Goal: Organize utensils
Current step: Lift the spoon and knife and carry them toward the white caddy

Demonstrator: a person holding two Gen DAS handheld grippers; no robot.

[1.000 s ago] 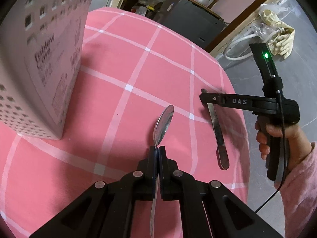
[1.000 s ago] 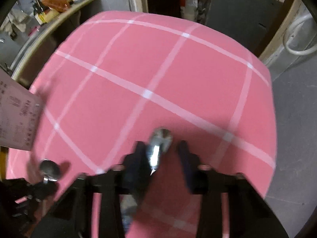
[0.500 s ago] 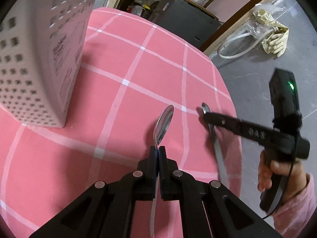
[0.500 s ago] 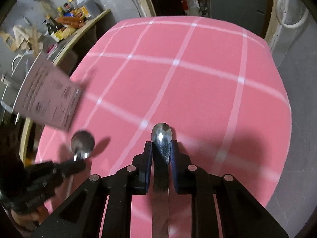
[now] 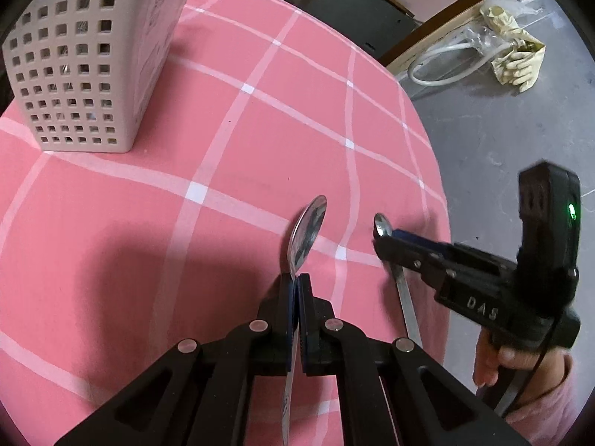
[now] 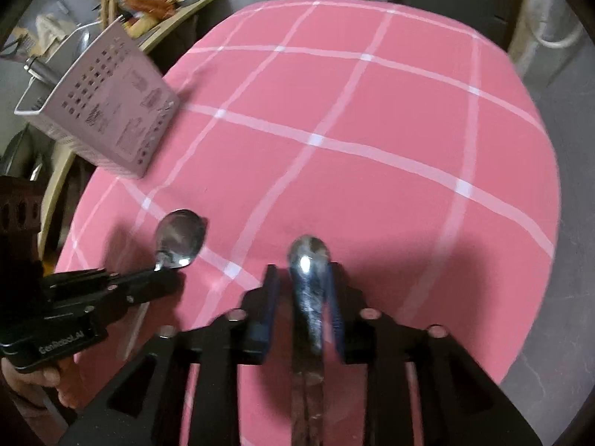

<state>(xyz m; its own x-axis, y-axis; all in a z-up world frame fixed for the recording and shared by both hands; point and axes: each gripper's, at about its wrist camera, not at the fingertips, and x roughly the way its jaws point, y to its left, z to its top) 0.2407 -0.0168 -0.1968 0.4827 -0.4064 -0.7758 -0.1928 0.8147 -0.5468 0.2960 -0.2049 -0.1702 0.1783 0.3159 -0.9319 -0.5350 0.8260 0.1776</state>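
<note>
Since the earlier frame the right gripper (image 6: 302,278) has swung in beside the left gripper (image 5: 297,282), and the perforated utensil holder (image 5: 78,74) sits farther off, toward the upper left of the left wrist view. The right jaws have just been opening: they now stand apart with the second spoon (image 6: 308,286) between them, its handle close against the right-hand finger and a clear gap at the left-hand finger; whether that finger still presses it cannot be told. The left gripper is clenched on the first spoon (image 5: 306,232), bowl pointing forward, above the cloth.

Count, largest first:
- One round table with a pink checked tablecloth (image 5: 260,119).
- One utensil holder, upright near the table's left edge.
- Two grippers, each in a hand (image 5: 491,364).
- Two spoons, one per gripper.

Clearance: the cloth between the grippers and the holder is bare. The right gripper works just beside the table's right edge, with grey floor (image 5: 502,141) beyond it. The two spoon bowls are near each other but apart.
</note>
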